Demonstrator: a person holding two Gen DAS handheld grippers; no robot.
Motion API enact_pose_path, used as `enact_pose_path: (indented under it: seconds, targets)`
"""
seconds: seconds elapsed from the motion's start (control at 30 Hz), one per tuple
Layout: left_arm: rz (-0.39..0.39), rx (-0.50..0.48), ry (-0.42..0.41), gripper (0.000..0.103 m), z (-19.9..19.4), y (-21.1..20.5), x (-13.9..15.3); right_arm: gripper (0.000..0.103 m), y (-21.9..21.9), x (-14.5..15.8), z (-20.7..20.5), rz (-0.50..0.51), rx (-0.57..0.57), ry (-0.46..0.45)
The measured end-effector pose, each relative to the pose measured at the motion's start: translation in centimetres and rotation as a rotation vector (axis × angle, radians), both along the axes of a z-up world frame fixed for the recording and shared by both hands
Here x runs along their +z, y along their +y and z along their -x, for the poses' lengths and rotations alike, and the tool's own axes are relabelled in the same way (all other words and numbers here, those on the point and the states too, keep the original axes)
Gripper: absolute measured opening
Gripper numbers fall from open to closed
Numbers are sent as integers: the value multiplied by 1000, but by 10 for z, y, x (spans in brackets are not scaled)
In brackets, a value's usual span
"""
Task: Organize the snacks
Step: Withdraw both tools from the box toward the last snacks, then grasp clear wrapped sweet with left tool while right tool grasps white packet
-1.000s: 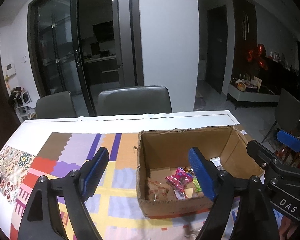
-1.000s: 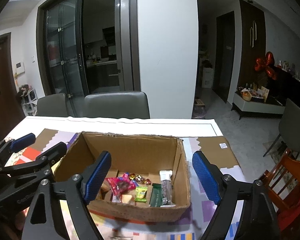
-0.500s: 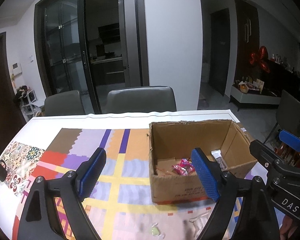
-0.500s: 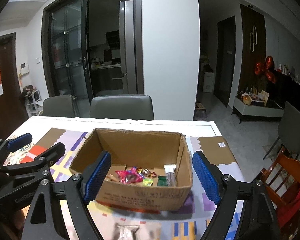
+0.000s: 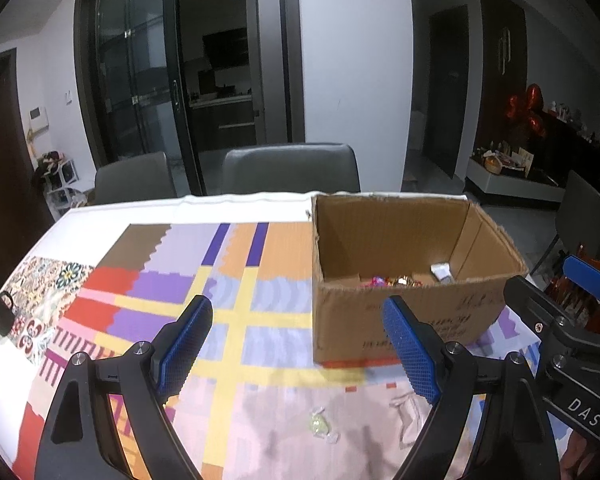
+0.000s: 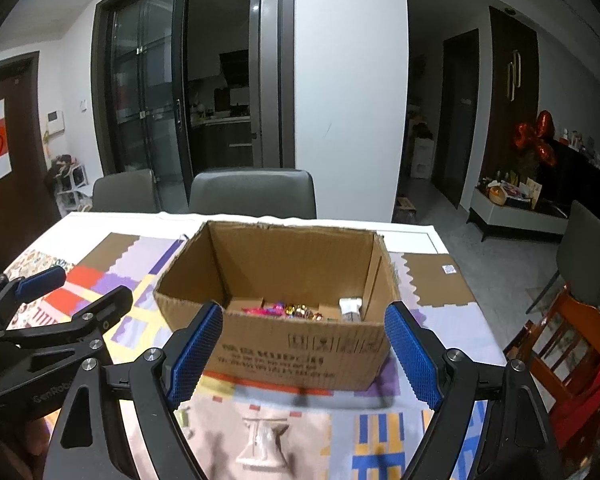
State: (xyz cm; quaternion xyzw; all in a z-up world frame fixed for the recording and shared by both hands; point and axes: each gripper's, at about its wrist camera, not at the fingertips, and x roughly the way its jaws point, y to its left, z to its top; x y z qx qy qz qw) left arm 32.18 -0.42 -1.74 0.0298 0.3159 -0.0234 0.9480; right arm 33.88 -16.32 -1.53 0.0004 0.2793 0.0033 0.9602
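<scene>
We hold left gripper (image 5: 296, 354) and right gripper (image 6: 302, 354) spread, empty, near side of cardboard box (image 6: 296, 344). Snacks (image 6: 292, 310) collected inside; clear candy (image 5: 320, 426) and wrapper (image 6: 262, 440) loose on mat, likely next.

Two grey chairs (image 6: 252, 194) stand at the table's far edge, before dark glass sliding doors (image 6: 148, 100) and a white wall (image 6: 348, 92). At right are dark wooden doors (image 6: 512, 92), red balloons (image 6: 536, 140), a low white bench (image 6: 516, 216) and grey tiled floor (image 6: 496, 256).
</scene>
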Motion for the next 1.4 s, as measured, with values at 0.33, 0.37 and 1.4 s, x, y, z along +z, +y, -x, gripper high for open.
enact_pose_path:
  seconds: [0.33,0.37,1.4]
  targets:
    - [-27,7,32,87,11,7,-25,84,8,-24,9,12,18,45]
    - [-26,8,33,87,12,7,-27,84,9,-26,9,13,20,47]
    - [-39,-49,176,71,22,1,-123,84,25,-109,14,37,102,184]
